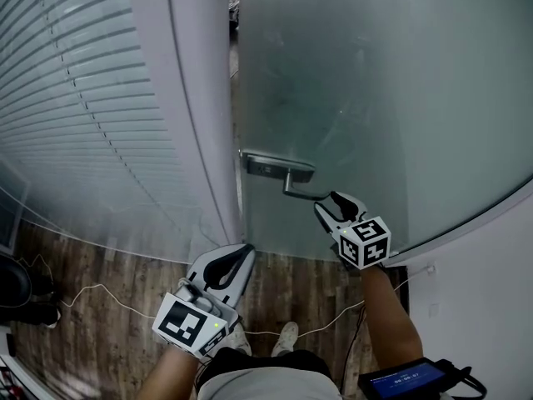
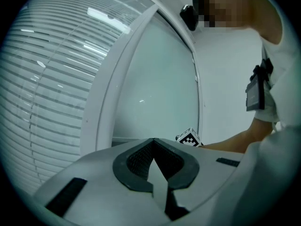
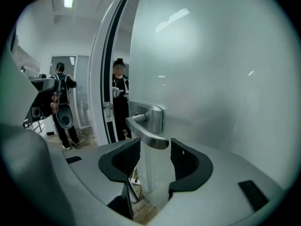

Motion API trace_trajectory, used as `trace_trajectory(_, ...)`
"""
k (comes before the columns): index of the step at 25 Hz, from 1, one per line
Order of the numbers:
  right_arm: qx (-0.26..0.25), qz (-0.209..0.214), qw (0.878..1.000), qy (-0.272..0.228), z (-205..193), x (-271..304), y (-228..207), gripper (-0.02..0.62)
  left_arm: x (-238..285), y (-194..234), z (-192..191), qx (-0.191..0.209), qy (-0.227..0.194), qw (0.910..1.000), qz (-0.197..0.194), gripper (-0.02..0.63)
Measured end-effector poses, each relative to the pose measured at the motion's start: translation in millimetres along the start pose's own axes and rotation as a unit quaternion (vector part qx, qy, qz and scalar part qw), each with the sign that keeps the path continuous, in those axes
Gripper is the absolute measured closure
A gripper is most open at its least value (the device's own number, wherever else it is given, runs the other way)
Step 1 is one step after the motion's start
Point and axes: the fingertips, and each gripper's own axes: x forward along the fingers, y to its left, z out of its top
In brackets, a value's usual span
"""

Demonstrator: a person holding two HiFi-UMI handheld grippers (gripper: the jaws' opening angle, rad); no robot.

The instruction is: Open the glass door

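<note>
The frosted glass door [image 1: 383, 98] stands slightly ajar beside its white frame [image 1: 196, 98]. Its metal lever handle [image 1: 287, 177] sticks out towards me. My right gripper [image 1: 333, 205] is open at the free end of the handle. In the right gripper view the lever's tip [image 3: 146, 131] lies just over the gap of my right gripper [image 3: 155, 147], and neither pad presses on it. My left gripper [image 1: 241, 252] is shut and empty, low down by the door's bottom corner. The left gripper view shows the left gripper [image 2: 153, 145] with its tips meeting, and the door pane [image 2: 160, 88] ahead.
A glass wall with white blinds [image 1: 75, 98] runs on the left. A thin cable [image 1: 100, 288] trails over the wooden floor [image 1: 108, 307]. Through the door gap, two people [image 3: 117, 102] stand in the room beyond. A small screen [image 1: 404, 380] hangs at my right arm.
</note>
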Motion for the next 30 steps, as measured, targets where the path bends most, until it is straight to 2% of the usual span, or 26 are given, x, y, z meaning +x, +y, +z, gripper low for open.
trace_trajectory(14,0.007,-0.021,1.0,-0.011,7,8,-9,0.437,7,3,3,-0.003,0.002,1.0,0.002,0.606)
trace_trajectory(30,0.022,-0.038,0.999,-0.006,18,47,-44,0.439,12,13,-1,-0.012,-0.001,0.9994,0.033,0.606)
